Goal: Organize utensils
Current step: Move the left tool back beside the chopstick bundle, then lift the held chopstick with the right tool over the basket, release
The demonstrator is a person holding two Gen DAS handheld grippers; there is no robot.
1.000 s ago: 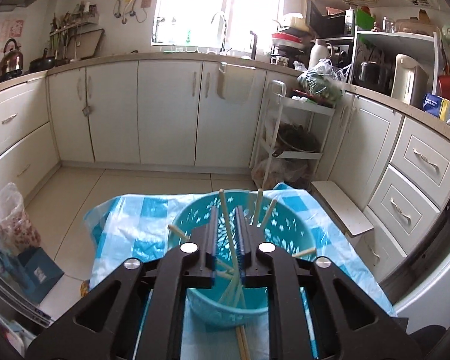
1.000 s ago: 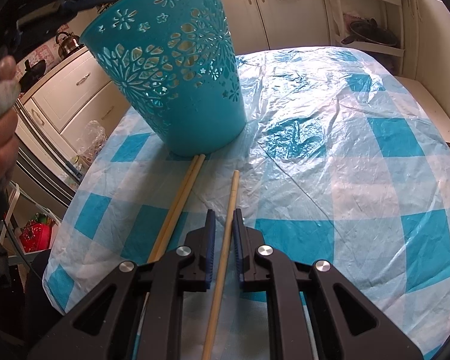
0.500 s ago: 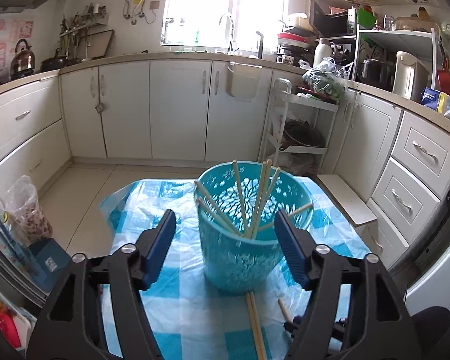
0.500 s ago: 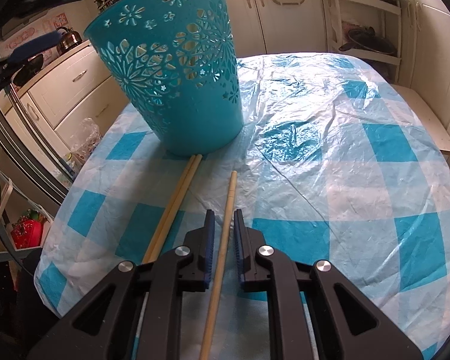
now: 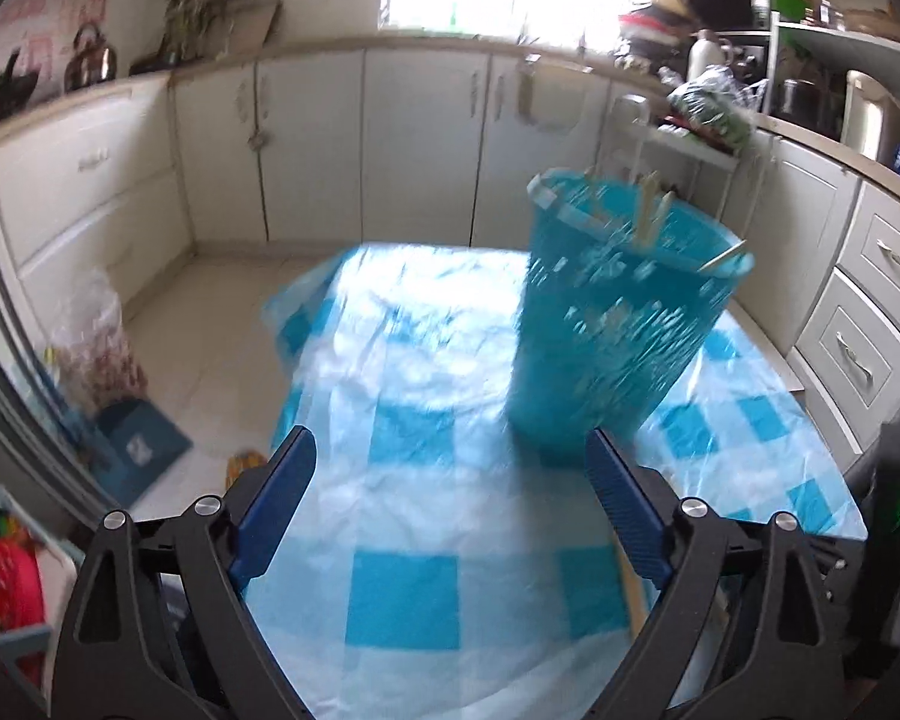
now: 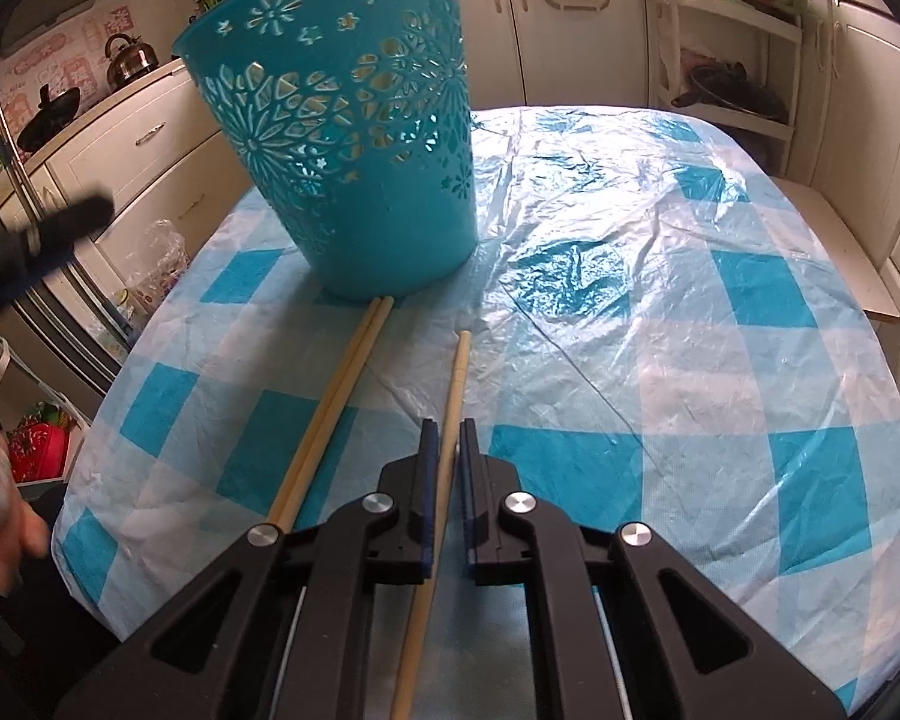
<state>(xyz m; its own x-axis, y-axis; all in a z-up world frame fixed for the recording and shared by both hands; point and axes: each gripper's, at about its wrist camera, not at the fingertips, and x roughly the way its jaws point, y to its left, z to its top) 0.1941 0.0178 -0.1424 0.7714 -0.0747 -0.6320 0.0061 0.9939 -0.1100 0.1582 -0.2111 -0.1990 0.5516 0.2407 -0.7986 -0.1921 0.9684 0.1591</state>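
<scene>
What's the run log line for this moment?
left gripper: open, empty | right gripper: shut on single chopstick | chopstick pair: on table by basket | basket: holds chopsticks

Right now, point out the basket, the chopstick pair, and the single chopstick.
basket (image 6: 354,138): right wrist view, patterned wall.
chopstick pair (image 6: 336,402): right wrist view, mid-shaft.
single chopstick (image 6: 457,372): right wrist view, shaft ahead of the tongs.

My left wrist view is smeared throughout by motion. The teal basket (image 5: 618,324) shows no clear cut-out pattern there, and the chopsticks (image 5: 651,216) inside it cannot be counted. A wooden stick (image 5: 630,591) near the counter's (image 5: 450,516) near edge is mostly hidden behind my left tongs (image 5: 450,504). In the right wrist view, the single chopstick (image 6: 453,396) runs under my right tongs (image 6: 444,450) and off the bottom edge; the basket's rim is partly cropped above.
</scene>
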